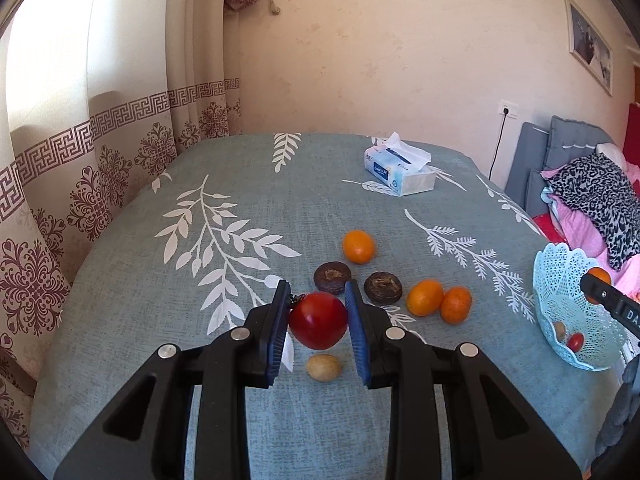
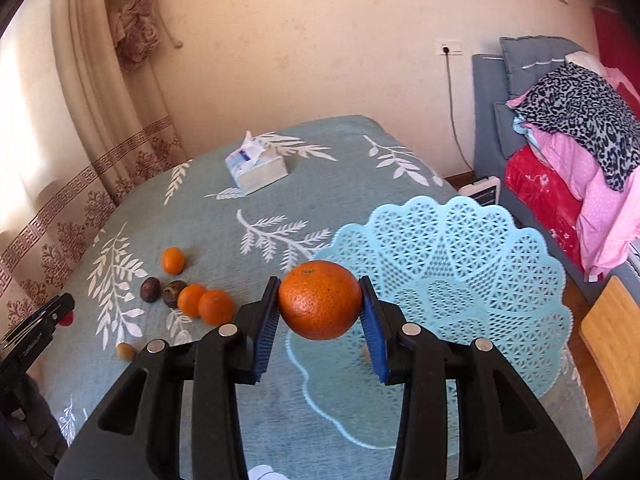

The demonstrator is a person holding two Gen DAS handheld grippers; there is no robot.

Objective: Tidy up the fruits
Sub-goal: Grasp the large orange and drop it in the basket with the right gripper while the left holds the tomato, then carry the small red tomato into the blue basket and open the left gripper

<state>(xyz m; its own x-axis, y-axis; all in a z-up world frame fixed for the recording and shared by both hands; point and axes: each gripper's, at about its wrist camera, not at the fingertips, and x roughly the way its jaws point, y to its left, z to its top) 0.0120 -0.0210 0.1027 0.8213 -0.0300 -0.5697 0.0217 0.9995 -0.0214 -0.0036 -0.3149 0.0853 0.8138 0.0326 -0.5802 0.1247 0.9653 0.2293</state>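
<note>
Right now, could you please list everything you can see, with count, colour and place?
red fruit: one, held in left tongs
large orange: one, held in right tongs by the basket
small oranges: three, on cloth
dark brown fruits: two, between the oranges
beige fruit: one, near edge
basket: one, pale blue, right; two small fruits inside
tissue box: one, white-blue, far side
tablecloth: one, grey-blue, leaf print
left tongs: black, blue pads
right tongs: same
</note>
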